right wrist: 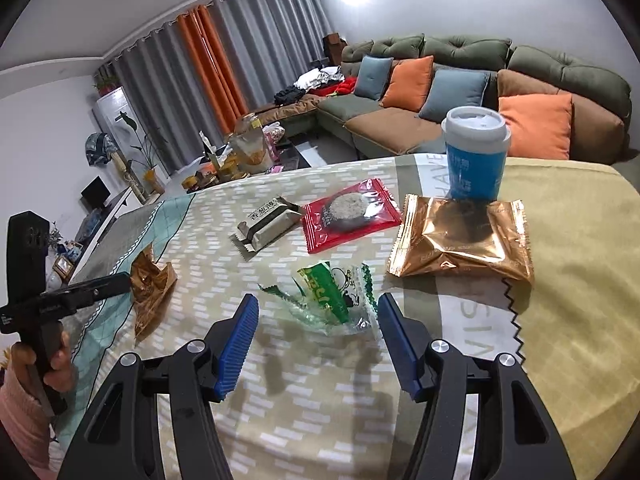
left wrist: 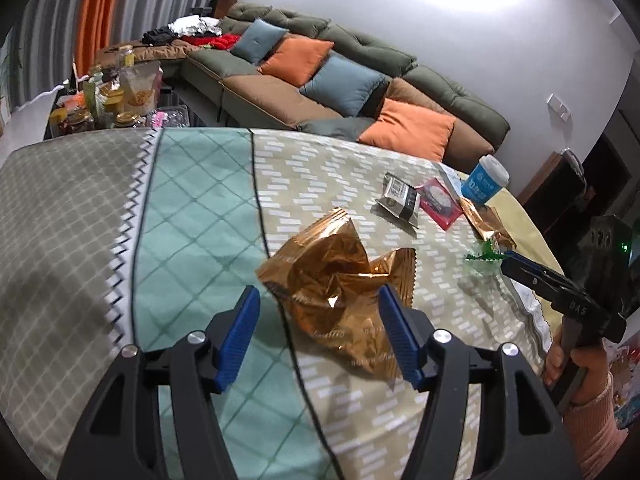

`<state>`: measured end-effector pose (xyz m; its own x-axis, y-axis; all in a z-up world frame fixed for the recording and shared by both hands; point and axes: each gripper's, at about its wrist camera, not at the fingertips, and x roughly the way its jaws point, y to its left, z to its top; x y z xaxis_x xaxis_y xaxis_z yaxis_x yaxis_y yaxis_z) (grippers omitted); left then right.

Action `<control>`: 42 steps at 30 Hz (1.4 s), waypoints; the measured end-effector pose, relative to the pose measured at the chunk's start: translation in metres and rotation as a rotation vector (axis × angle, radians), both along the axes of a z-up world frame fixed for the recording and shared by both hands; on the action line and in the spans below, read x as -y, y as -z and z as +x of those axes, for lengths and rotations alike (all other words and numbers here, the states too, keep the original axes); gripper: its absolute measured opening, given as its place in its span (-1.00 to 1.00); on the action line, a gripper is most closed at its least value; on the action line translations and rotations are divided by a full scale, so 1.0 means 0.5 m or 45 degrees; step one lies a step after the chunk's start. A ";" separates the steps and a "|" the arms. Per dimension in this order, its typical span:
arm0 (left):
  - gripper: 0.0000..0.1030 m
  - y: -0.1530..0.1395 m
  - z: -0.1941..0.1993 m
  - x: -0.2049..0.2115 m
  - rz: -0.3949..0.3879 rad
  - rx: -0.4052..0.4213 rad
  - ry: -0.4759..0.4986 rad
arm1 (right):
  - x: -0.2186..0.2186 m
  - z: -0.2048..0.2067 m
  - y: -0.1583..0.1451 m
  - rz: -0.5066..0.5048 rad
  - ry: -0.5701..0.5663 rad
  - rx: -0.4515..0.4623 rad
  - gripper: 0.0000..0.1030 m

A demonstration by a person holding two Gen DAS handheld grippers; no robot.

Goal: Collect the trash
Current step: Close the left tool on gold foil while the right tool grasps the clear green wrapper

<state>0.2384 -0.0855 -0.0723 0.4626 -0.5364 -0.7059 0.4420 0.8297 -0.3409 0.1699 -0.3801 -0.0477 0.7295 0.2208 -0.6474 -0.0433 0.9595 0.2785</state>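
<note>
Left gripper point(left wrist: 318, 316): jaws apart, angled downward. Right gripper point(right wrist: 316, 320): jaws apart, angled downward. Each held by a pink-sleeved hand point(left wrist: 576, 364).

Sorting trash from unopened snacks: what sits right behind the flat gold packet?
A lidded blue cup stands upright just behind the gold packet. The packet's top edge hides the cup's base, so whether they touch cannot be told.

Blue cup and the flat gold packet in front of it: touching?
Cannot tell. In the right wrist view the gold packet overlaps the base of the blue cup, hiding any gap; the left wrist view is too small and blurred.
</note>
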 end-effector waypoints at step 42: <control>-0.82 -0.038 -0.138 -0.059 -0.057 0.094 0.000 | -0.019 0.074 0.000 -0.091 -0.021 -0.084 -0.23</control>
